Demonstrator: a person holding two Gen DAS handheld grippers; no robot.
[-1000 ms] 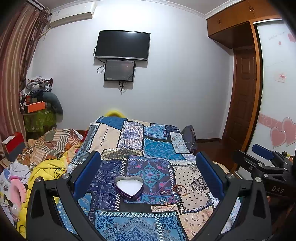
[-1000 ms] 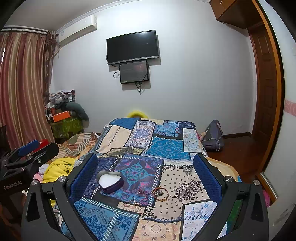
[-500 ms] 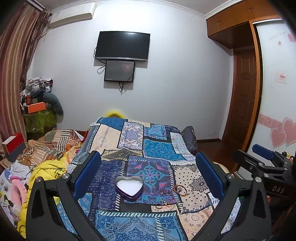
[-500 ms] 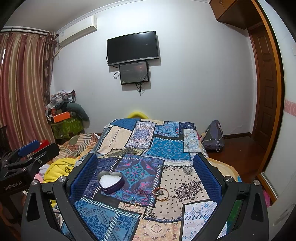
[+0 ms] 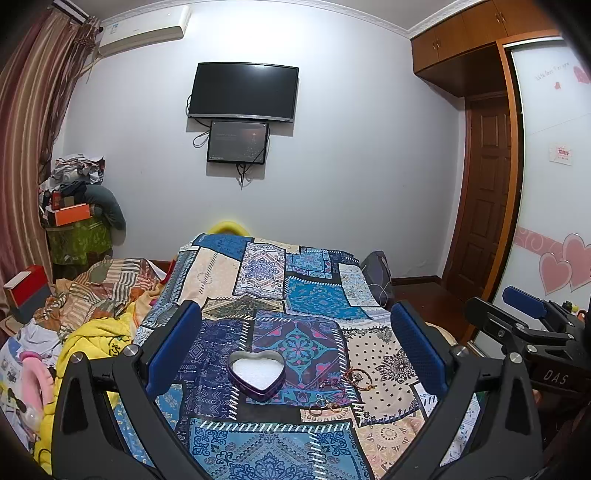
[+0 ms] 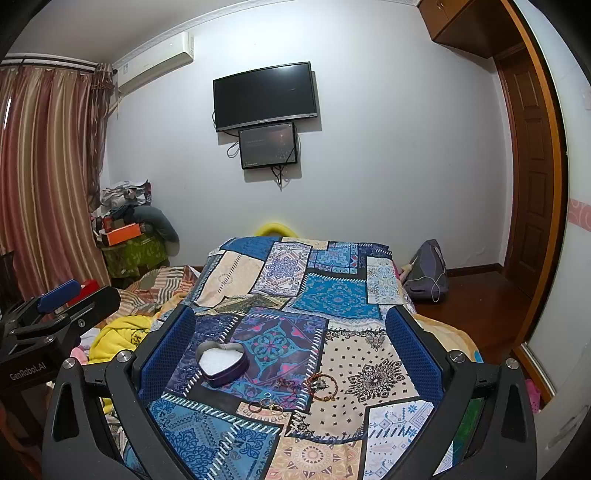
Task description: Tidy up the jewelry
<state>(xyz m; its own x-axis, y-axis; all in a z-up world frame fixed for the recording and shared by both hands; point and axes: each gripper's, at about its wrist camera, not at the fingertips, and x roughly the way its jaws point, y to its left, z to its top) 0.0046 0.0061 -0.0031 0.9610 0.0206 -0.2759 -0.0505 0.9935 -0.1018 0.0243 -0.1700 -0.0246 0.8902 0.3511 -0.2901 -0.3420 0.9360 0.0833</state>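
"GenRobot.AI" on left hand-held gripper (image 6: 59,314), "DAS" on right hand-held gripper (image 5: 524,325) (both wide apart, empty-jawed).

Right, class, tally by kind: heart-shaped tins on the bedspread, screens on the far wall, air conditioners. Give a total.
Heart-shaped tin: 1
Screens on the wall: 2, the large TV and the small monitor
Air conditioner: 1
Total: 4
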